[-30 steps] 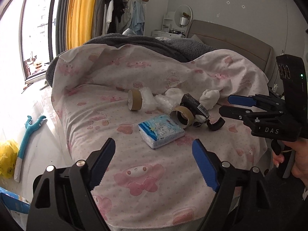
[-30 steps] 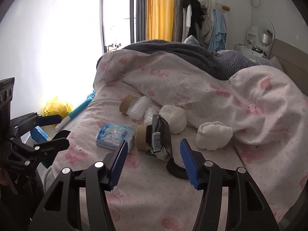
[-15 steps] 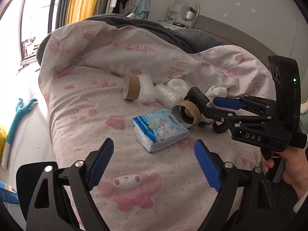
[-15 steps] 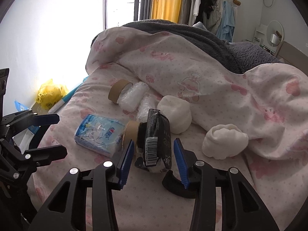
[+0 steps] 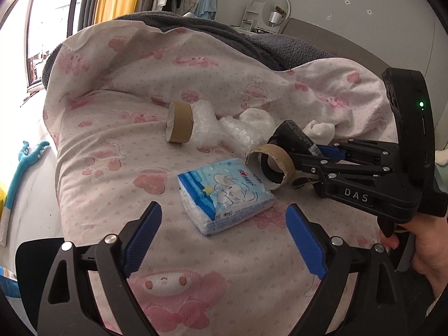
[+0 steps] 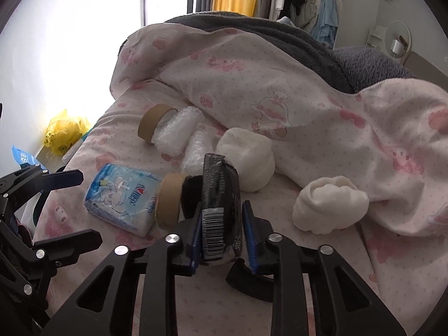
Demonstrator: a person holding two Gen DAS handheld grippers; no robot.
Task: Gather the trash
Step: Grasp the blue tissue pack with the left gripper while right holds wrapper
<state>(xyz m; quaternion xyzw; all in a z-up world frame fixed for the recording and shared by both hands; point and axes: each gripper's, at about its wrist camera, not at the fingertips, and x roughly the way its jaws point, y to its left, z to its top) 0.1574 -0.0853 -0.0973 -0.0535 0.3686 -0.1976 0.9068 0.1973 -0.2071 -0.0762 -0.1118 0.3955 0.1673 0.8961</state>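
Trash lies on a pink patterned bed sheet (image 5: 112,168). My right gripper (image 6: 224,235) has its blue pads closed against a black snack wrapper (image 6: 221,196) with a barcode; the wrapper also shows in the left wrist view (image 5: 294,134). A brown tape core (image 6: 168,201) leans beside it, also seen in the left wrist view (image 5: 275,166). A blue tissue pack (image 5: 224,193) lies just ahead of my left gripper (image 5: 224,238), which is open and empty above the sheet. A second tape core (image 5: 179,123) and bubble wrap (image 5: 207,128) lie farther back.
White rolled socks (image 6: 330,204) and a white bundle (image 6: 246,162) sit by the rumpled duvet (image 6: 280,89). A black curved piece (image 6: 246,282) lies under my right gripper. A yellow bag (image 6: 63,134) and a teal tool (image 5: 25,162) lie on the floor left of the bed.
My right gripper moved forward around the black wrapper and closed on it. My left gripper moved closer to the tissue pack and stayed open.
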